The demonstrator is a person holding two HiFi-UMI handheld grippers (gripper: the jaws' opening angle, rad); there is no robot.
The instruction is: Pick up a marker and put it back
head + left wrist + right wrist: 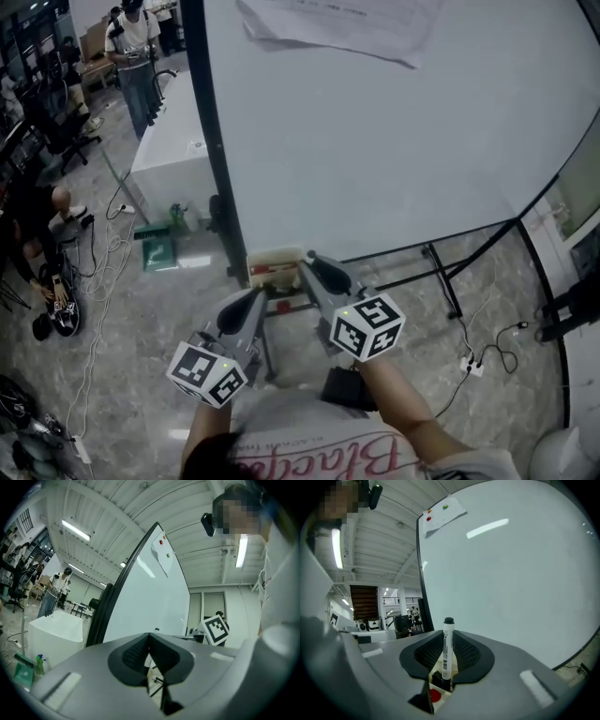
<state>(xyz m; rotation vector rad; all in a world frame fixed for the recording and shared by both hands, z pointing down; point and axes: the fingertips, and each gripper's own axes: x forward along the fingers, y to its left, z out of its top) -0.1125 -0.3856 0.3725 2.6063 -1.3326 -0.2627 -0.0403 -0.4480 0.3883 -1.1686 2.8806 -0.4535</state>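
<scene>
A white marker (pixel 447 651) with a black cap stands upright between the pads of my right gripper (pixel 448 637), which is shut on it. Its lower end reaches into a cream holder box (pixel 437 689) that shows a red spot. In the head view the box (pixel 274 265) hangs at the whiteboard's bottom left corner, with the right gripper (pixel 307 263) right at its right end. My left gripper (pixel 255 296) sits just below the box, apart from it. Its pads (pixel 136 651) meet with nothing between them, so it is shut.
The big whiteboard (pixel 394 141) fills the view ahead, with a paper sheet (pixel 337 23) near its top. Its black stand legs (pixel 445 277) cross the floor on the right. A power strip (pixel 472 366) and cables lie on the floor. A white table (pixel 173 141) and people stand far left.
</scene>
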